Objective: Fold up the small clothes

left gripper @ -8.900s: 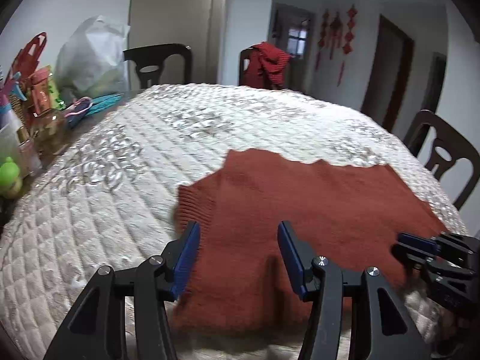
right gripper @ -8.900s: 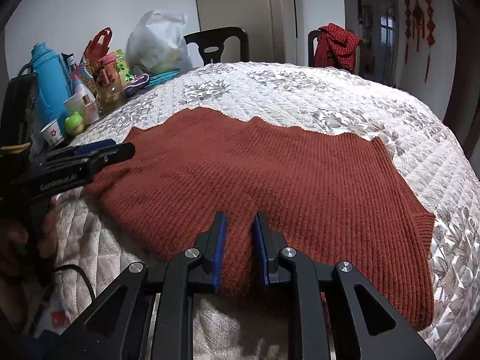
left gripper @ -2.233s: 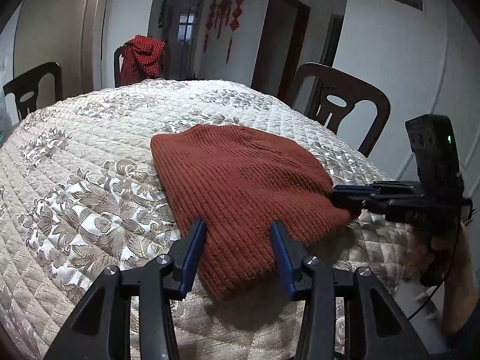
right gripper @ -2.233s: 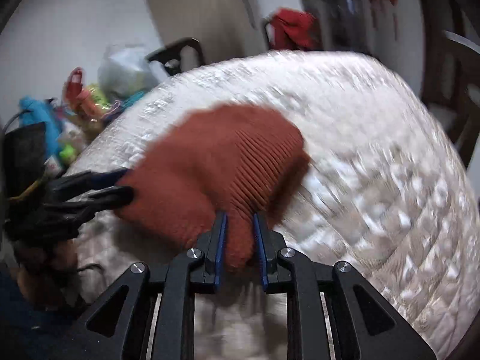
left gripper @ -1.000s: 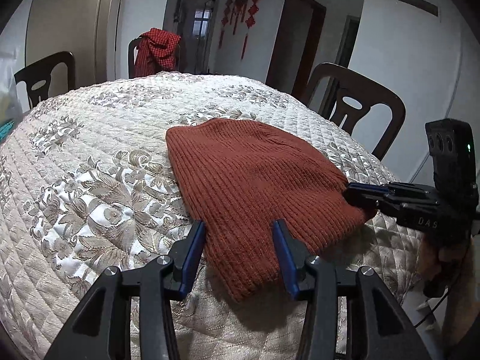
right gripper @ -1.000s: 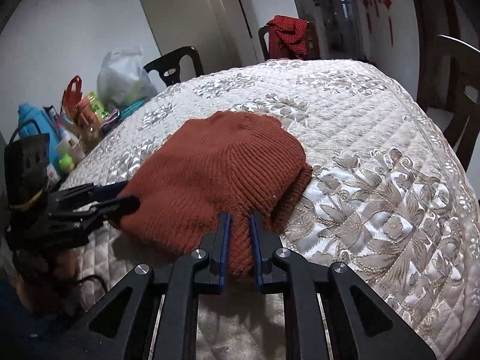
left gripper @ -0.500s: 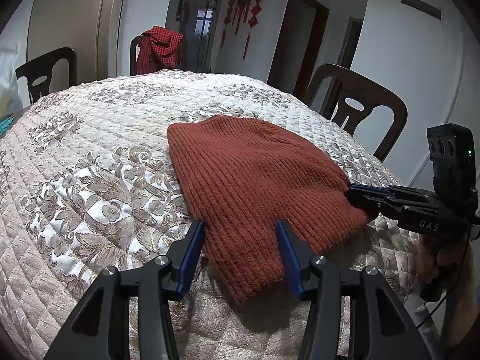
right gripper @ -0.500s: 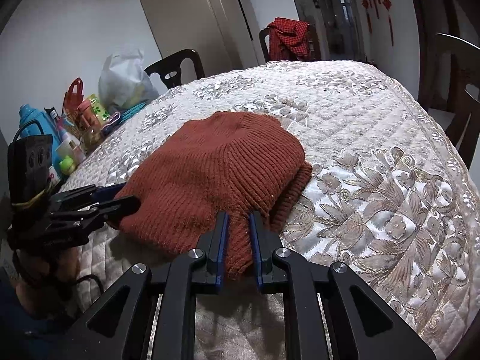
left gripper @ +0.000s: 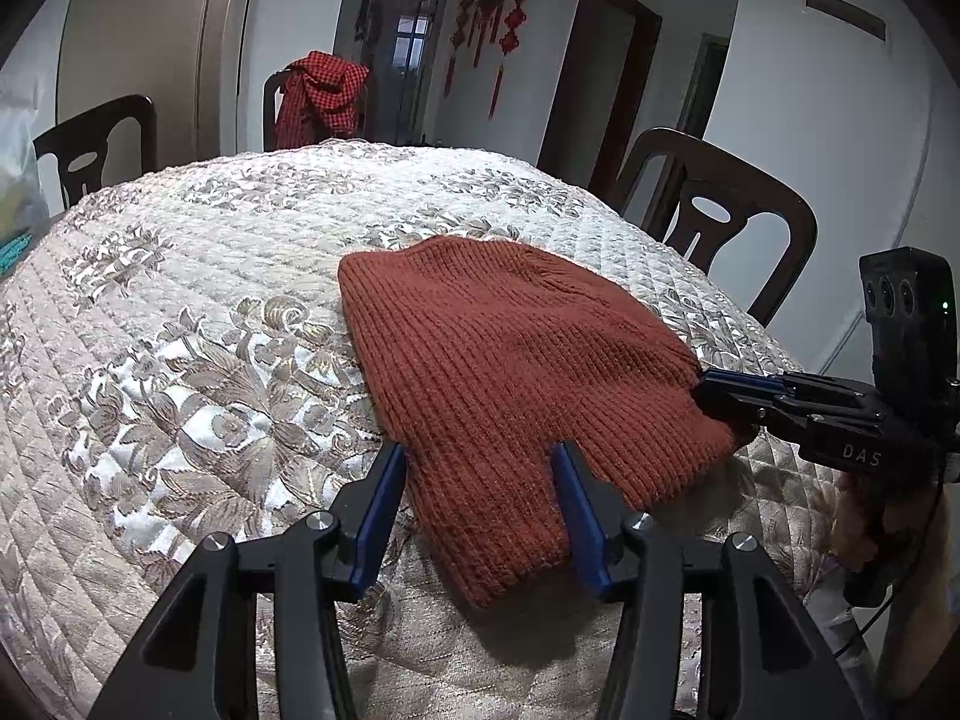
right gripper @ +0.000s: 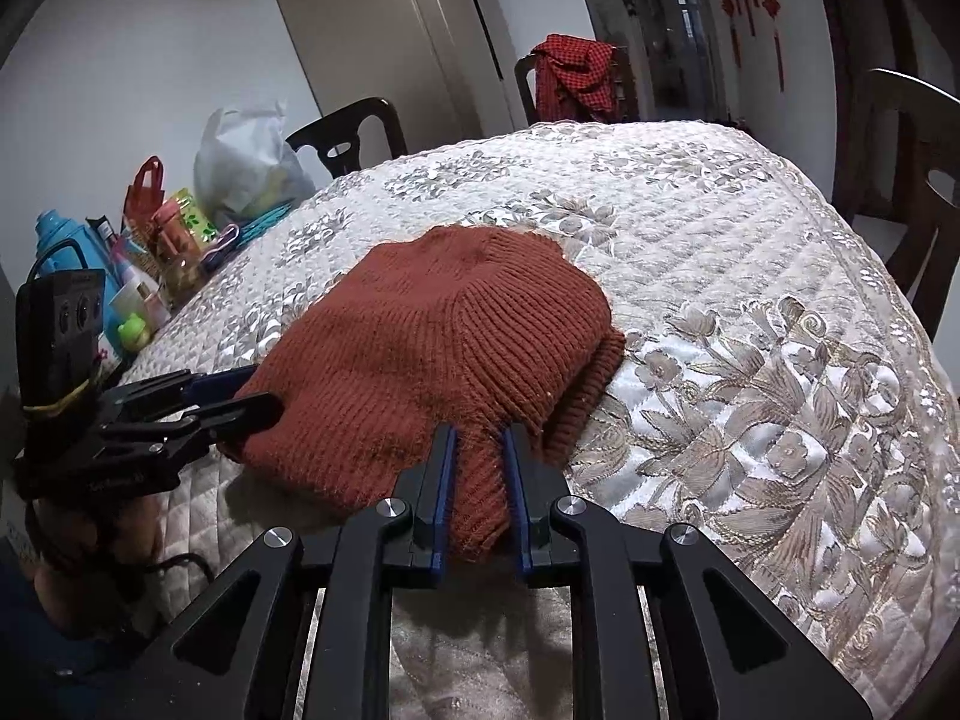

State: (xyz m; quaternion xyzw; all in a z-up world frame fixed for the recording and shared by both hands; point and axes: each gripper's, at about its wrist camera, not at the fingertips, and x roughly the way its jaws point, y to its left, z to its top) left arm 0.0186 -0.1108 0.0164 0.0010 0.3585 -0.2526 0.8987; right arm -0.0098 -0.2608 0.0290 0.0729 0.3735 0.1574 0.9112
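A rust-red knitted sweater (left gripper: 510, 360) lies folded into a compact bundle on the quilted floral tablecloth (left gripper: 180, 330). My left gripper (left gripper: 477, 453) is open and straddles the bundle's near edge, its blue pads clear of the knit on both sides. My right gripper (right gripper: 480, 435) has a narrow corner of the sweater (right gripper: 432, 348) between its pads; its jaws are opening and the knit still fills the gap. Each view shows the other gripper at the bundle's side: the right gripper (left gripper: 705, 387) and the left gripper (right gripper: 252, 396), each held by a hand.
Dark wooden chairs (left gripper: 720, 222) ring the table, one draped with a red checked garment (left gripper: 318, 96). A blue flask (right gripper: 60, 240), bottles, a red bag and a white plastic bag (right gripper: 246, 168) crowd the table's far left edge. The table edge runs just below both grippers.
Nine seconds ago the sweater lay spread flat; now it is a folded bundle. Over the last second the right jaws have widened slightly around the corner, and the left jaws stand a little wider.
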